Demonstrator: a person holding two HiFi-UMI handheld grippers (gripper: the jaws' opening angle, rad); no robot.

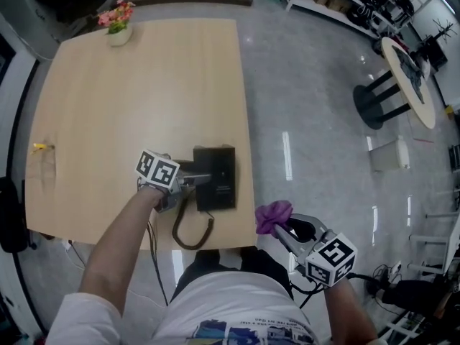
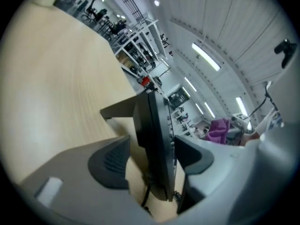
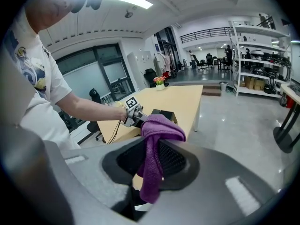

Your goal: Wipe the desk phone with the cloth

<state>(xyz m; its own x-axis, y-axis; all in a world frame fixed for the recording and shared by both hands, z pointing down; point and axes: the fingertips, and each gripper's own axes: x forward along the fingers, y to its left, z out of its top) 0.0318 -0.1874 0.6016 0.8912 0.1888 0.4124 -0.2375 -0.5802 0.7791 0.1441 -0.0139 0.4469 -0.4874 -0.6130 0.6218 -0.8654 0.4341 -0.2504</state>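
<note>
The black desk phone (image 1: 215,177) lies near the front right corner of the wooden table (image 1: 129,99). My left gripper (image 1: 201,180) reaches in from the phone's left side. In the left gripper view a thin black part of the phone (image 2: 157,139) stands between the jaws of that gripper (image 2: 152,156). Bare wood shows between it and the left pad, so the jaws are open. My right gripper (image 1: 277,225) hangs off the table's right front, over the floor, shut on a purple cloth (image 1: 273,214). The cloth (image 3: 157,130) drapes down between the pads of the right gripper (image 3: 150,165).
The phone's coiled cord (image 1: 190,236) loops over the table's front edge. A pot of pink flowers (image 1: 118,27) stands at the far left corner and a small yellow item (image 1: 42,147) lies at the left edge. On the floor to the right are a round side table (image 1: 410,77) and a white box (image 1: 388,153).
</note>
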